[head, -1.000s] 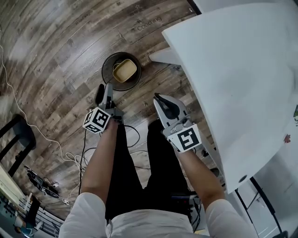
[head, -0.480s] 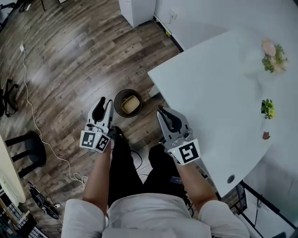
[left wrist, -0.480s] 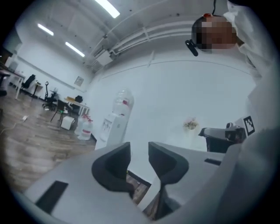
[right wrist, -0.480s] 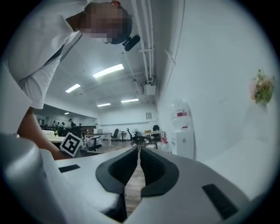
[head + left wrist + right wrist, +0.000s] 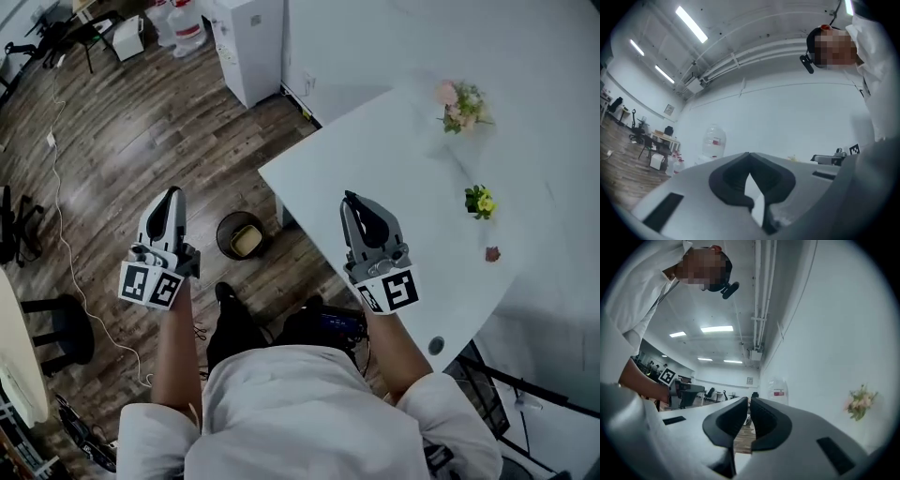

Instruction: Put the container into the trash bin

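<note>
Change: both grippers are higher above the trash bin (image 5: 222,234) than a second ago, when they hung close over it; the bin looks smaller and more of the room shows.
Left gripper (image 5: 170,192): up-left of the bin and well clear of it. Its jaws stood apart over the bin a second ago and are now closing right down. In the left gripper view the left gripper's (image 5: 749,156) tips meet with nothing between them.
Right gripper (image 5: 352,198): right of the bin, over the edge of the white table (image 5: 394,159). Its jaws are drawn together as before. In the right gripper view the right gripper (image 5: 749,402) shows only a thin slit (empty).
Container (image 5: 246,242): one, pale yellow, lying inside the bin as it did a second ago, touched by neither gripper.
Bin: one, round and dark, on the wood floor just left of the table's near corner, between the two grippers in the head view.
Grippers: two, one in each hand.
Table: one, right of the bin.
On the table: three small things, all well right of the bin: a pink bouquet (image 5: 458,102), a yellow-green sprig (image 5: 480,201) and a small reddish piece (image 5: 492,253).
Cabinet (image 5: 248,42): one, white, beyond the bin.
</note>
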A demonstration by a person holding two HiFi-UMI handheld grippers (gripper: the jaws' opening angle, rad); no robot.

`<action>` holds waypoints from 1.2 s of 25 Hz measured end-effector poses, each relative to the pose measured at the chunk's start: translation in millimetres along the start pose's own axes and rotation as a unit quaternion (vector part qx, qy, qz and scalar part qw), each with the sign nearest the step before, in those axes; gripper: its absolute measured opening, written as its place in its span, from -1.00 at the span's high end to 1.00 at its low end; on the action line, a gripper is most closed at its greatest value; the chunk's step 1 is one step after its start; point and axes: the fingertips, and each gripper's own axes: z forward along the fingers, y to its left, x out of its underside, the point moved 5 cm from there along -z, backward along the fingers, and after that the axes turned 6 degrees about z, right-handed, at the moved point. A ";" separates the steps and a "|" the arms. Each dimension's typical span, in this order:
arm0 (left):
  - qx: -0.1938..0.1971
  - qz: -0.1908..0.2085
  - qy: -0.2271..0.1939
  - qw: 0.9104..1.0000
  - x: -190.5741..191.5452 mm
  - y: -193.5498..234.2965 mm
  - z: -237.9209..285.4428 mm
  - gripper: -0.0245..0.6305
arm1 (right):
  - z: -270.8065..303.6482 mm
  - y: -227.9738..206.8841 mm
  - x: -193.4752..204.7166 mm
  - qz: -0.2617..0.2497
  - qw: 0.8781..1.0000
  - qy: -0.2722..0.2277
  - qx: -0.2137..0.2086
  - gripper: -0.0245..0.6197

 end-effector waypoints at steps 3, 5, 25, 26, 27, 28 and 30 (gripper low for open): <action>0.018 0.020 -0.016 1.000 -37.4 -29.8 8.3 0.90 | -29.8 -22.8 -34.7 -0.022 1.000 -0.014 0.014 0.79; 0.033 0.031 -0.022 0.999 -53.1 -52.2 9.0 0.90 | -53.1 -37.9 -51.2 -0.037 0.999 -0.014 0.021 0.79; 0.134 0.042 0.046 0.989 -35.8 -155.9 -2.1 0.90 | -200.2 -55.7 -57.5 -0.008 0.984 0.013 0.178 0.79; 0.147 0.044 0.049 0.987 -32.7 -161.7 -5.4 0.90 | -205.4 -49.2 -55.9 -0.011 0.982 0.017 0.186 0.79; 0.161 0.047 0.052 0.984 -30.7 -166.7 -11.0 0.90 | -209.0 -40.9 -54.8 -0.010 0.981 0.020 0.193 0.79; 0.173 0.050 0.054 0.982 -30.1 -169.8 -18.6 0.90 | -210.5 -31.3 -54.1 -0.007 0.980 0.023 0.197 0.79; 0.186 0.050 0.051 0.980 -33.1 -168.3 -38.1 0.90 | -208.7 -7.1 -55.8 0.001 0.979 0.024 0.201 0.79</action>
